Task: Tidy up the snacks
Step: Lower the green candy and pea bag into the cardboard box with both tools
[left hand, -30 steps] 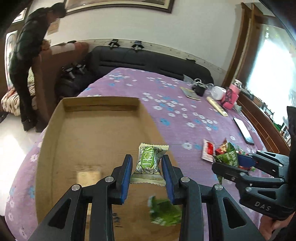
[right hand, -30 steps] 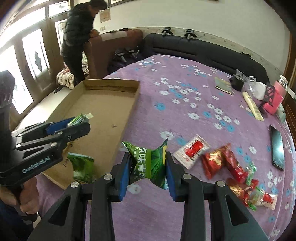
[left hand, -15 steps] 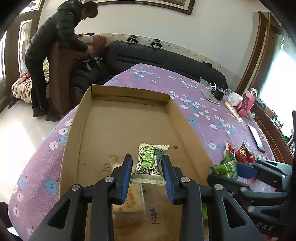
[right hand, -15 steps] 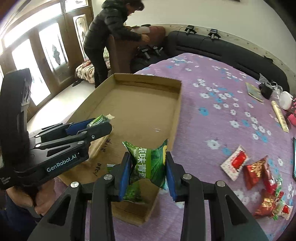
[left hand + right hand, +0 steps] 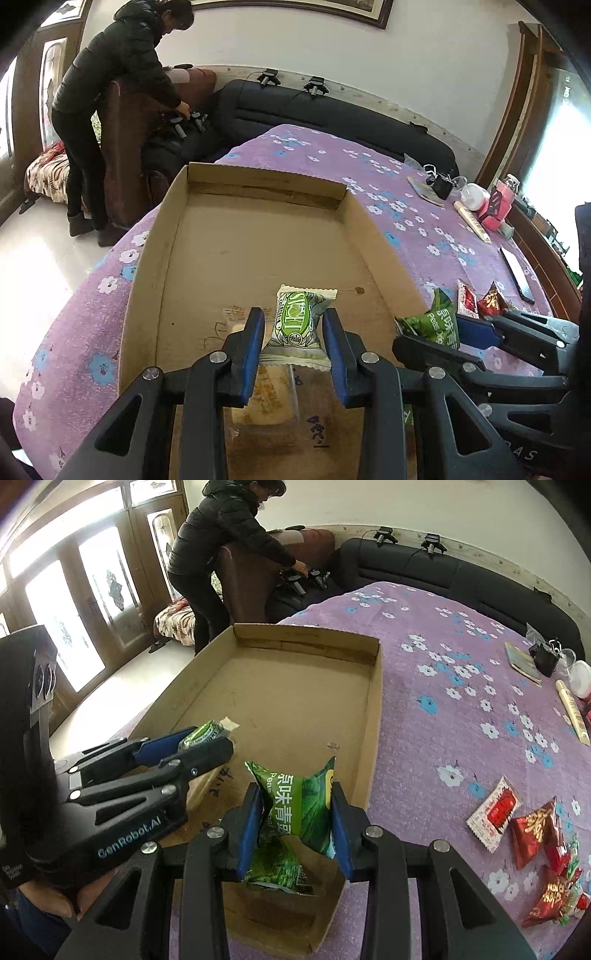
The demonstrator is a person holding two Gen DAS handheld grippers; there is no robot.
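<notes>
Plainly, left gripper (image 5: pixel 207 738) housing reads "GenRobot.AI" (white lettering).

Purple floral bedspread (image 5: pixel 461 657); brown cardboard tray (image 5: pixel 295 686); green snack packets (image 5: pixel 295 805).

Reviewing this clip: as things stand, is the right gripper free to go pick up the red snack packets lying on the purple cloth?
Probably not yet. The right gripper is shut on a green pea packet over the cardboard box. The red packets lie unobstructed to its right.
</notes>
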